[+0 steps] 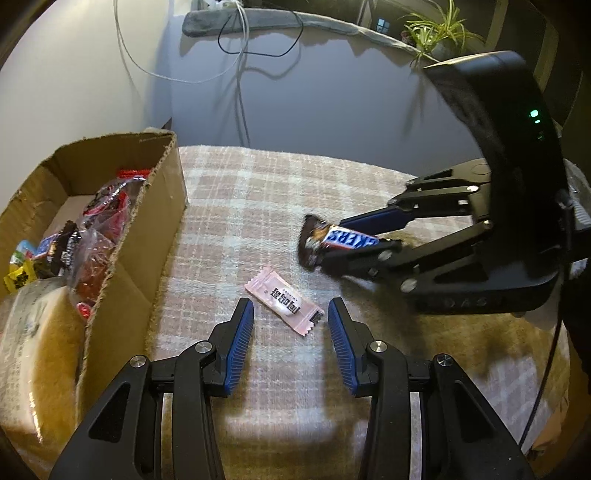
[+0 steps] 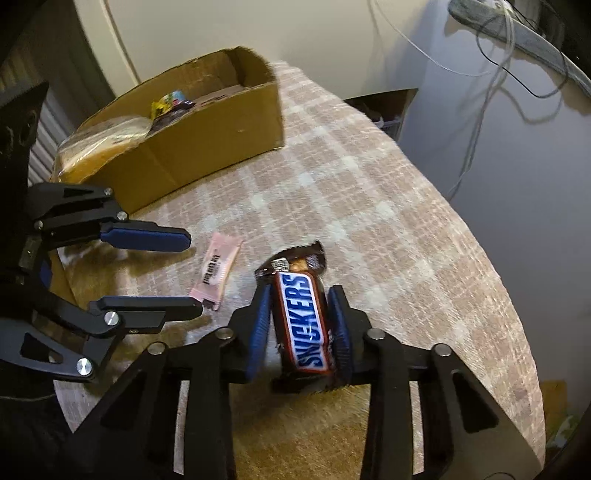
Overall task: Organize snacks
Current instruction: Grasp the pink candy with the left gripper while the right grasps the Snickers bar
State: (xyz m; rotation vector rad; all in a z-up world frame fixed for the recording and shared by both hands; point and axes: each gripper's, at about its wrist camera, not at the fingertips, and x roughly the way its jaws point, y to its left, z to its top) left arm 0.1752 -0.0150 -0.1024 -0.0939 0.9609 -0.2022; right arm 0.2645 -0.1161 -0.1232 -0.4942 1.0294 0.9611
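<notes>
Snickers, left wrist view: your right gripper (image 1: 332,245) pinches the Snickers (image 1: 334,240) between its blue pads, right of centre, lifted off the cloth (image 1: 258,192); its crimped brown end points toward the box (image 1: 147,229).
Pink sachet, left wrist view: the sachet (image 1: 284,301) lies flat on the cloth, just ahead of your left gripper (image 1: 291,314) and between the lines of its two fingers.
Left fingers, left wrist view: spread wide, nothing between the pads; neither pad touches the sachet.
Box, left wrist view: it sits at the left on the cloth, open at the top, with mixed wrapped snacks (image 1: 92,229) inside and a bagged loaf (image 1: 37,350) at the near end.
Background, left wrist view: cables (image 1: 240,74) trail over a dark surface and a plant (image 1: 439,29) stands at the far right.
Snickers, right wrist view: the bar (image 2: 303,321) stands lengthwise between your right gripper's (image 2: 301,299) pads, pressed on both long sides, logo up.
Left gripper, right wrist view: it (image 2: 192,273) comes in from the left with fingers apart, the sachet (image 2: 218,273) lying just past their tips.
Box, right wrist view: the box (image 2: 207,147) is far left on the cloth (image 2: 369,206), well apart from the Snickers.
</notes>
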